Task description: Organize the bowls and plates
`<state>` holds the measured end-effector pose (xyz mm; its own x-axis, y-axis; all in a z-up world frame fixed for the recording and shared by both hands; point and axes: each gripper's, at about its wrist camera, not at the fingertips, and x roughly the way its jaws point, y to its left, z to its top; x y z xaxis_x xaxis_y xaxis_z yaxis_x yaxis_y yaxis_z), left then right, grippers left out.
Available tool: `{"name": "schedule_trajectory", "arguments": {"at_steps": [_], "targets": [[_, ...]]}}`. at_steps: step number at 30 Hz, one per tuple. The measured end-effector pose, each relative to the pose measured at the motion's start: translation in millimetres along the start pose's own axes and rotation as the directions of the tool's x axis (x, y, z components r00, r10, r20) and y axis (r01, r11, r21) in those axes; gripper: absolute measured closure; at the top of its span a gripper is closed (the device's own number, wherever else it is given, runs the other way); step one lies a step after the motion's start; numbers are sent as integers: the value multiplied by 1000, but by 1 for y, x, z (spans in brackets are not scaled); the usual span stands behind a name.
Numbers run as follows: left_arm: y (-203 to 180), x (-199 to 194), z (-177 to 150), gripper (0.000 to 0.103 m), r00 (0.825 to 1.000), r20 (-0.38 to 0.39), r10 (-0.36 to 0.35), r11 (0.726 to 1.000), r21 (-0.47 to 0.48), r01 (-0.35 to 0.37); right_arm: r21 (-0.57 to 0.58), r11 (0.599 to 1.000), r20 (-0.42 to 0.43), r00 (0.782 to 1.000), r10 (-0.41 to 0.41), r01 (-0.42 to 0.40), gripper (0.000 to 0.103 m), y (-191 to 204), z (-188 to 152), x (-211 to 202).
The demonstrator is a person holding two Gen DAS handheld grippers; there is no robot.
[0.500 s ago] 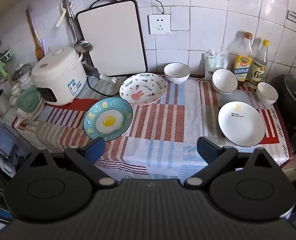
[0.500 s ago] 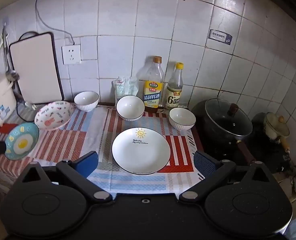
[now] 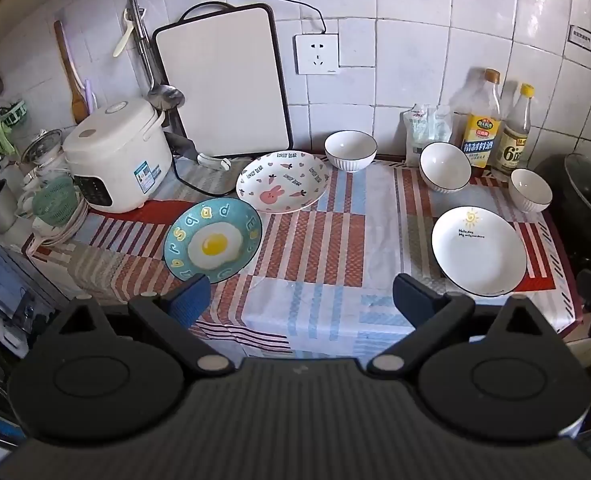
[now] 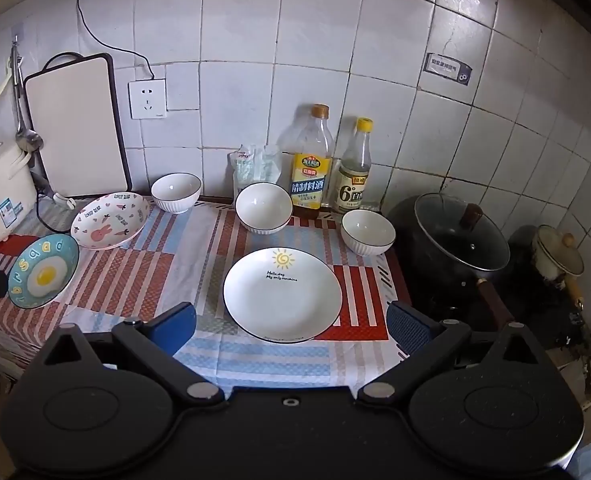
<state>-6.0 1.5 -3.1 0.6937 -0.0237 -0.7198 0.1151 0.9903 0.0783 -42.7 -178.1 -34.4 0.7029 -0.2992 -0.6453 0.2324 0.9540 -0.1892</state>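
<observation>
The rabbit plate [image 3: 282,182] reads "LOVELY BEAR" around its rim. The white sun plate [image 4: 282,294] says "Hello day". The yellow-capped bottle [image 4: 353,175] shows a large "6°".

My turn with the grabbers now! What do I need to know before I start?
Left gripper: open, empty, above the table's near edge.
Right gripper: open, empty, with the sun plate just ahead of it.
Egg plate and bunny plate lie side by side on the left, apparently not stacked.
Three white bowls stand apart near the wall: left bowl, middle bowl, right bowl.
Done: nothing stacked yet.
Left: gather the plates together and the bowls together.
</observation>
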Motion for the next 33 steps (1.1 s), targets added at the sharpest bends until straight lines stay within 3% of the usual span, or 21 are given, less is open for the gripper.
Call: {"name": "schedule_trajectory", "arguments": {"at_steps": [7,14,27,33], "targets": [[4,-13,-1,4,996,89,-18,1000,-8,19,25,1000,7,1000,2,-2,0,-7,-1,-2],[3,-14,-3,4,994,103,-32,1000,3,31,32,999,18,1000,10,-10,0,-7,-7,-5],[14,-11,-30,4,992,120,-37,998,-45,42,28,1000,117,993,0,-3,0,-5,-27,-1],[15,-8,-38,4,989,143,-36,997,-58,44,-42,998,191,981,-32,41,0,4,-34,-10]]}}
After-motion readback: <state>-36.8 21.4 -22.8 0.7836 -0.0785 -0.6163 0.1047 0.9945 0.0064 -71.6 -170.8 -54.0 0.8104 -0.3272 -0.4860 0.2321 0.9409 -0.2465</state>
